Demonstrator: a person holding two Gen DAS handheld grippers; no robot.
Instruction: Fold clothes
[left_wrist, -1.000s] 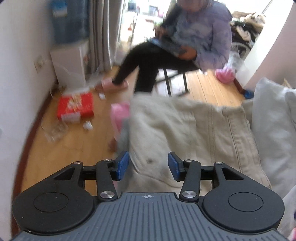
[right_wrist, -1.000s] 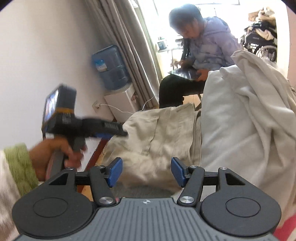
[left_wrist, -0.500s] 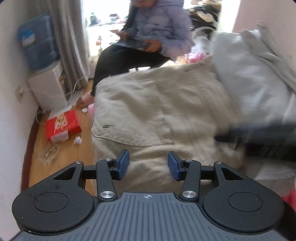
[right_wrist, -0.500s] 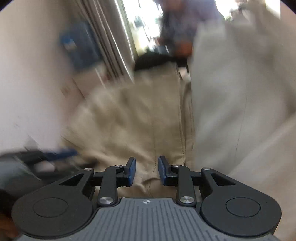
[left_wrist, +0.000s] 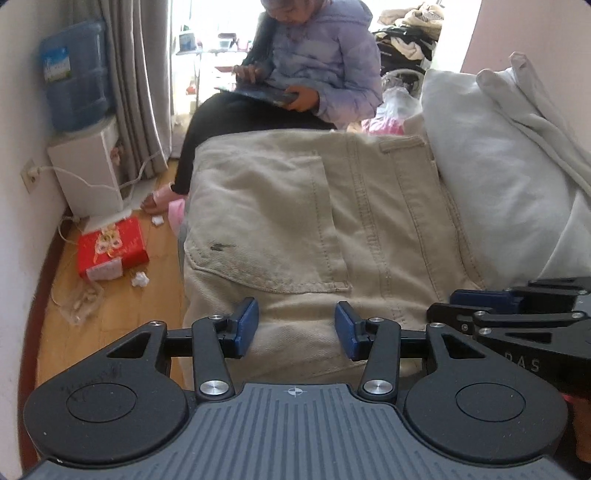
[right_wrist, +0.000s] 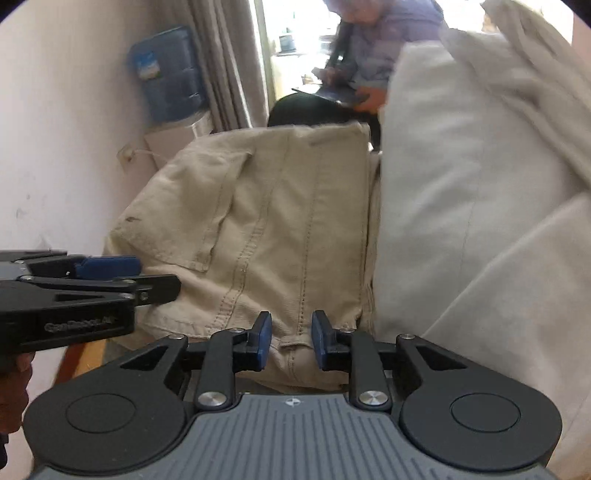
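Since a second ago both grippers have come in low over the beige trousers (left_wrist: 303, 221), and the right gripper's fingers have drawn closer together; the motion blur of half a second ago has cleared.

The trousers lie folded in a thick, flat bundle on a raised surface that they cover, with a back pocket facing up and rows of stitched seams running away from the cameras. The bundle's left edge hangs beside a wooden floor (left_wrist: 110, 306).

The left gripper (left_wrist: 294, 329) hovers at the near edge of the trousers, close to the near left corner, its blue-padded fingers spread wide with fabric showing between them but not pinched. The right gripper (right_wrist: 287, 339) sits at the same near edge, further right, over a seam and a belt loop. Its fingers stand partly apart, narrower than the left's, and whether they touch the cloth cannot be told.

A pale grey-white heap of fabric (left_wrist: 491, 177) presses against the right edge of the trousers.

Beyond the far edge a person in a lilac padded jacket (left_wrist: 325, 62) sits holding a tablet. A blue water bottle on a white dispenser (left_wrist: 74, 77) stands against the left wall, with a red box (left_wrist: 110, 251) on the floor nearby.
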